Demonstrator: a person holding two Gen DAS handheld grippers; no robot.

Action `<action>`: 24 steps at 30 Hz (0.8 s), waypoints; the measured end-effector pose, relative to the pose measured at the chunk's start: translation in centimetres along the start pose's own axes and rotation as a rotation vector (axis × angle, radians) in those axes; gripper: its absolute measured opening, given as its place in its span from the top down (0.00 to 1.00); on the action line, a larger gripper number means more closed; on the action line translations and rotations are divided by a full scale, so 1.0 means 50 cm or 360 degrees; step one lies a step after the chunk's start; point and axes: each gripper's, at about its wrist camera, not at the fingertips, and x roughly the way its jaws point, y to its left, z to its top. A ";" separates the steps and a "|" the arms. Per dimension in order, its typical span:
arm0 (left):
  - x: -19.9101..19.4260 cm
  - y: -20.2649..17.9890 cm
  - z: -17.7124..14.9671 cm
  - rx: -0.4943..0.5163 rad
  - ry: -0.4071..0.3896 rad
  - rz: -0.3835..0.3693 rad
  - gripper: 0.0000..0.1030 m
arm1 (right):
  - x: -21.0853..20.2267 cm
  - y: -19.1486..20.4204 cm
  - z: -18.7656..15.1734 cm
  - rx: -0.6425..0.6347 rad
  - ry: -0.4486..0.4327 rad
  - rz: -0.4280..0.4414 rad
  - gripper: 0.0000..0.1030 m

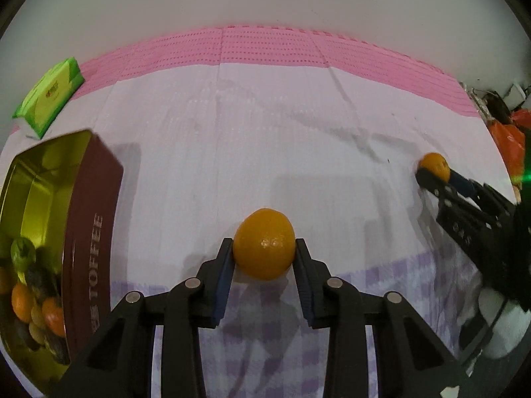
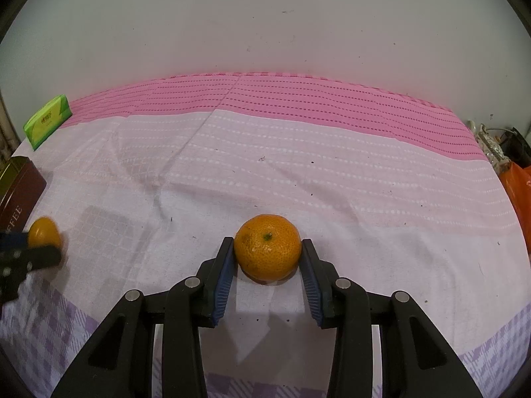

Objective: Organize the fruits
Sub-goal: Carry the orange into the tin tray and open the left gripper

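The left gripper (image 1: 264,258) is clamped on a smooth mandarin (image 1: 264,248): both blue pads press its sides, and the fruit sits right at the fingertips, just above the pale checked cloth (image 1: 265,132). Left of this mandarin stands the toffee tin (image 1: 93,232), a maroon box with a gold inside, open on top; several orange, green and dark fruits (image 1: 33,305) lie in the tin's near corner. Beyond the tin, towards the pink band of the cloth, lies a green tissue pack (image 1: 49,96).

The right gripper (image 2: 268,260) holds a second mandarin (image 2: 268,247), stem end up. Its pads touch the fruit on both sides, and the fruit rests on the cloth between the fingertips. In the left wrist view this gripper and its fruit show far right of the tin, well apart from it. In the right wrist view the left-hand mandarin appears blurred, just beside the tin's lettered wall.
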 end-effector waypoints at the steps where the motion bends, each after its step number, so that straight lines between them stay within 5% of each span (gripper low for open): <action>1: -0.001 0.002 -0.005 -0.0003 0.0003 -0.0003 0.69 | 0.000 0.000 0.000 0.0001 0.0000 0.0001 0.61; 24: -0.108 0.003 -0.041 -0.0019 -0.0100 -0.0027 0.69 | 0.000 0.000 0.000 0.0001 0.0001 0.0000 0.61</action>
